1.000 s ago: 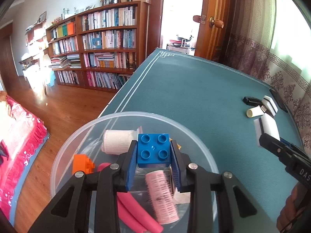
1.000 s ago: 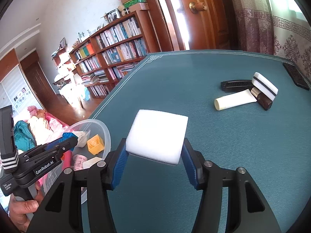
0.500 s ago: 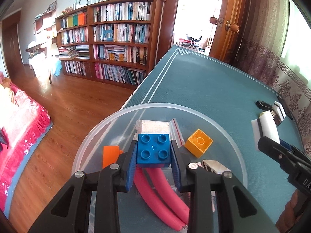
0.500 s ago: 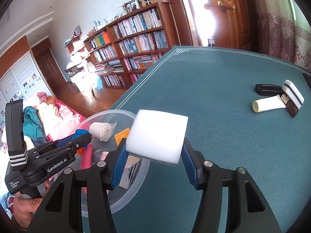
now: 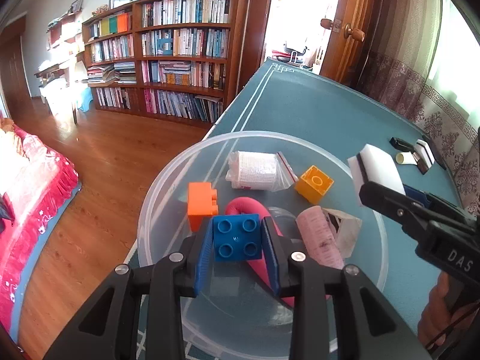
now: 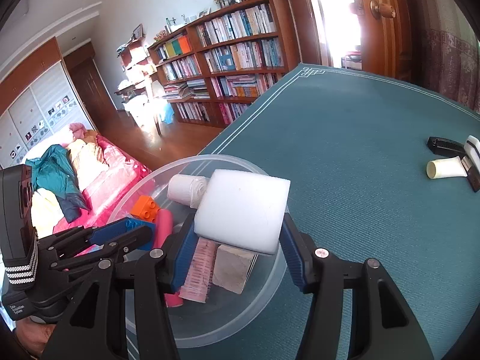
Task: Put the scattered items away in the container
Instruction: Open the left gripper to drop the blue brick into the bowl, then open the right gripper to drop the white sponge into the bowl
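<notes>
Right wrist view: yellow brick hidden behind claw-pinched white sponge; left claw pinching blue brick.

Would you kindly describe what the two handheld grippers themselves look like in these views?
Both are black plastic frames with silver screws and blue ribbed pads. The left gripper shows white lettering on its handle and a black strap with white stripes in the right wrist view. The right gripper has the white letters "DAS" on its side in the left wrist view. No sleeves or cables are visible.
</notes>
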`<state>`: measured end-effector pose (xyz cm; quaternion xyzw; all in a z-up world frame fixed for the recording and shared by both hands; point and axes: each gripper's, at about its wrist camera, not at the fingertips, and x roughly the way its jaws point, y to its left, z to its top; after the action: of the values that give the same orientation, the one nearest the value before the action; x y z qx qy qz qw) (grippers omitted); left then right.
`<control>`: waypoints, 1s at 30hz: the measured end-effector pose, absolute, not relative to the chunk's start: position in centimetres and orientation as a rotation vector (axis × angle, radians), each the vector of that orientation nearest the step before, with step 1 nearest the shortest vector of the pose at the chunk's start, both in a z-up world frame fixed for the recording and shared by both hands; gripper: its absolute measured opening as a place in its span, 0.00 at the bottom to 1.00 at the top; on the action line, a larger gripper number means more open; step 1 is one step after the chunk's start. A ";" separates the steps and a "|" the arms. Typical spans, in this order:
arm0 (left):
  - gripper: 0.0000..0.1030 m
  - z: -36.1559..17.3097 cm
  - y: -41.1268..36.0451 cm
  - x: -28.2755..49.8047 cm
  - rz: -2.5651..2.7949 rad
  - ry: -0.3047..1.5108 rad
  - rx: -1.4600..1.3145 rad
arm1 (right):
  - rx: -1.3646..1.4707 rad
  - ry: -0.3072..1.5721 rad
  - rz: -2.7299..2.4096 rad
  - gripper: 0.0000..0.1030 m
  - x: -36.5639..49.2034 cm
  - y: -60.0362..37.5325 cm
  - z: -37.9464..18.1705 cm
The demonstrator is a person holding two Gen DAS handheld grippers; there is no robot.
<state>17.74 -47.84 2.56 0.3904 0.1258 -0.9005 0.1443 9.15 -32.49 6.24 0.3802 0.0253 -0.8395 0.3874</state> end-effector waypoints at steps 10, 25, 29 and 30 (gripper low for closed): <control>0.78 2.6 -49.1 18.9 -2.592 0.405 1.088 | 0.965 0.090 -2.114 0.55 9.9 -33.6 6.2; 0.81 4.8 -50.8 19.7 -2.606 0.444 0.978 | 0.873 0.193 -1.970 0.57 13.8 -35.4 6.2; 0.82 4.9 -51.4 19.7 -2.588 0.468 0.953 | 0.844 0.230 -1.912 0.58 16.0 -36.2 6.2; 0.82 4.9 -51.5 19.8 -2.585 0.474 0.949 | 0.843 0.240 -1.902 0.58 16.4 -36.3 6.1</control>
<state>19.82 -51.52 4.94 0.3344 0.1672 -0.9112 0.1728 16.42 -36.34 6.12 0.3486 0.0992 -0.7866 0.4999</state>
